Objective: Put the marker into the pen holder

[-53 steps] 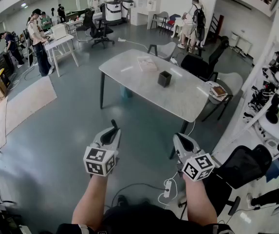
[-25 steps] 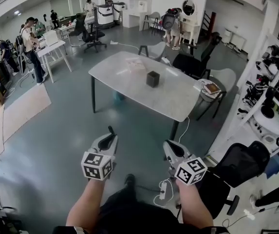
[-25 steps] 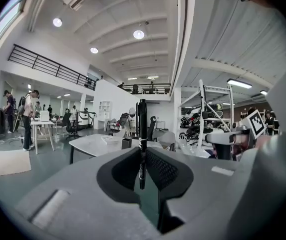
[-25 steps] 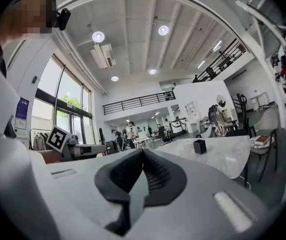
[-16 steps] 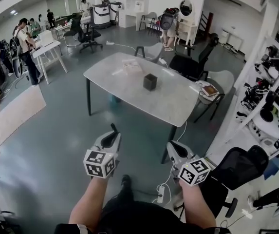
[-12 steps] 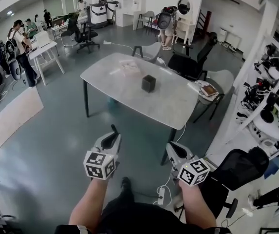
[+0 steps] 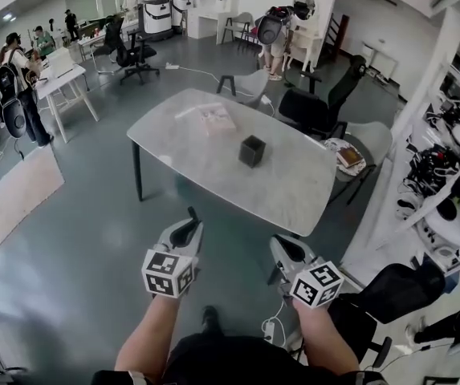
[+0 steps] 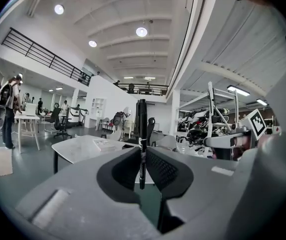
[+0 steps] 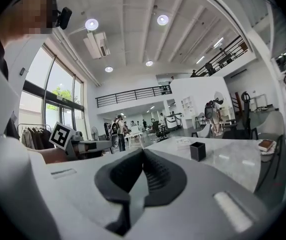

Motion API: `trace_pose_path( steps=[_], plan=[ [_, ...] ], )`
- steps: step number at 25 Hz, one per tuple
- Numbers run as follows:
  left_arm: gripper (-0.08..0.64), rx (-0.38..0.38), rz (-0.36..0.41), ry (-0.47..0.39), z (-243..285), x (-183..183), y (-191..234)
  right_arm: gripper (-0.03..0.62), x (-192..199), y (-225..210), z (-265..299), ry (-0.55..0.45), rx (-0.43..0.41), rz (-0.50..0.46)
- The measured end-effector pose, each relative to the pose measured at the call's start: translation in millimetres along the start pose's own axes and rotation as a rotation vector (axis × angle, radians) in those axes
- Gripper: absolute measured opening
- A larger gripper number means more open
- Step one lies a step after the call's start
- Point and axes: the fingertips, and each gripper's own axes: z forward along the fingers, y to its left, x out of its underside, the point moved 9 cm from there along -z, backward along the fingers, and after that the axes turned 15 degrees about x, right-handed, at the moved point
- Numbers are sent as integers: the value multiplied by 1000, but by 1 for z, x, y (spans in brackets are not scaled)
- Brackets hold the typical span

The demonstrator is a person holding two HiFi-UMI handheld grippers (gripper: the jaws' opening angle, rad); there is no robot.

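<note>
A black marker [image 8: 142,139] stands upright between the jaws of my left gripper [image 8: 143,159], which is shut on it. In the head view its tip pokes up from the left gripper [image 7: 188,224] as the marker [image 7: 191,212]. My right gripper [image 7: 282,253] is shut with nothing in it, jaws pressed together in the right gripper view [image 9: 142,170]. The pen holder [image 7: 251,151], a small black square cup, sits mid-table on the white marble table [image 7: 205,147], well ahead of both grippers. It also shows in the right gripper view as the pen holder [image 9: 197,151].
A booklet [image 7: 216,119] lies on the table's far side. Black office chairs [image 7: 322,103] and a grey chair [image 7: 250,83] ring the far edge. A power strip [image 7: 268,331] and cable lie on the floor near my feet. Shelving [image 7: 454,159] lines the right wall.
The table and pen holder have drawn nearer and lower in the head view as I walk toward them. Both grippers keep the same pose, the left still gripping the marker.
</note>
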Motion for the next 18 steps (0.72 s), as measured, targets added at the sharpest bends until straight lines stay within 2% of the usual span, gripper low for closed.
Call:
trace_pose_path(
  steps=[10, 18],
  plan=[
    [46, 20, -10, -26, 32, -11, 95, 3, -23, 23, 112, 3, -45, -14],
    [46, 17, -17, -18, 69, -19, 134, 3, -30, -10, 161, 13, -21, 14]
  ],
)
